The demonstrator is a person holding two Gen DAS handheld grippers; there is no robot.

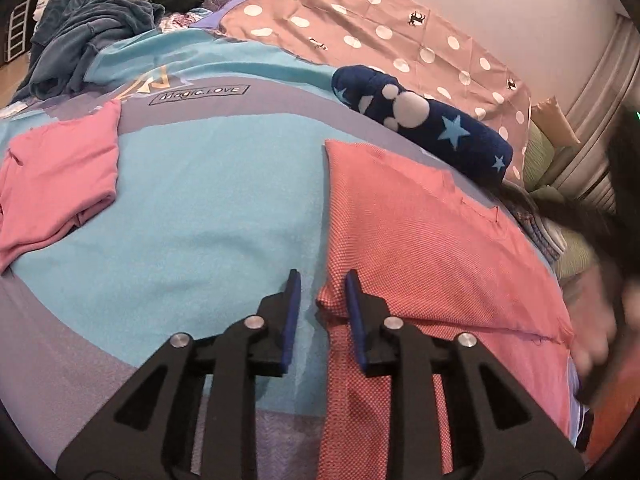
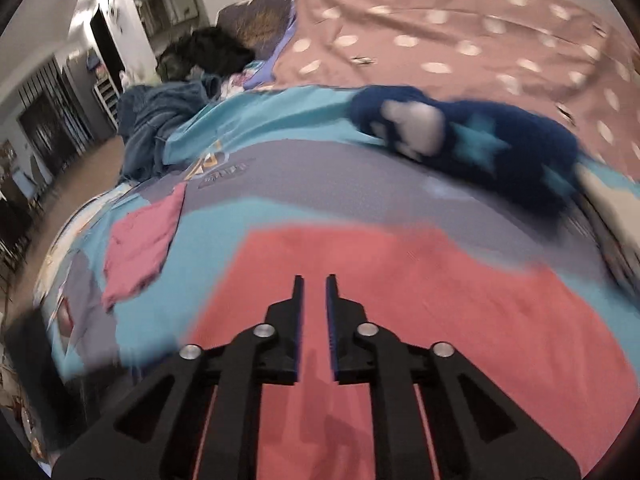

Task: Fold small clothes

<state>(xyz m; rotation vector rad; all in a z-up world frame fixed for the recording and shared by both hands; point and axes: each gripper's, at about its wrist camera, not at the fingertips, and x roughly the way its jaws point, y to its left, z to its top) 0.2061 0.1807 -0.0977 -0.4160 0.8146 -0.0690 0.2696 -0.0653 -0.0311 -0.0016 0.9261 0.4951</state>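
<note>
— Left gripper (image 1: 320, 280), how do its jaws stand?

— Slightly apart over the left edge of the coral shirt (image 1: 432, 248). The cloth's edge lies between the blue pads (image 1: 354, 304), but they do not press on it; a small fold bunches just at the right pad.

— And the right gripper (image 2: 315, 280)?

— Its jaws show a narrow gap, nothing between them. It hangs above the middle of the same shirt (image 2: 400, 280), though that view is blurred.

— Where does the shirt lie?

— Flat on the bedspread (image 1: 200, 200), toward the near edge of the bed, its left side folded into a straight line.

— Anything else on the bed?

— A folded pink garment (image 1: 56, 184) sits well apart, by the left edge. A navy plush roll (image 1: 424, 120) with stars lies just beyond the shirt's far corner. Behind it spreads a dotted sheet (image 1: 360, 20), and a blue heap (image 1: 88, 36) is piled at the far left corner.

— Is the person visible?

— Only a blurred hand (image 1: 596, 320) at the shirt's right edge.
</note>
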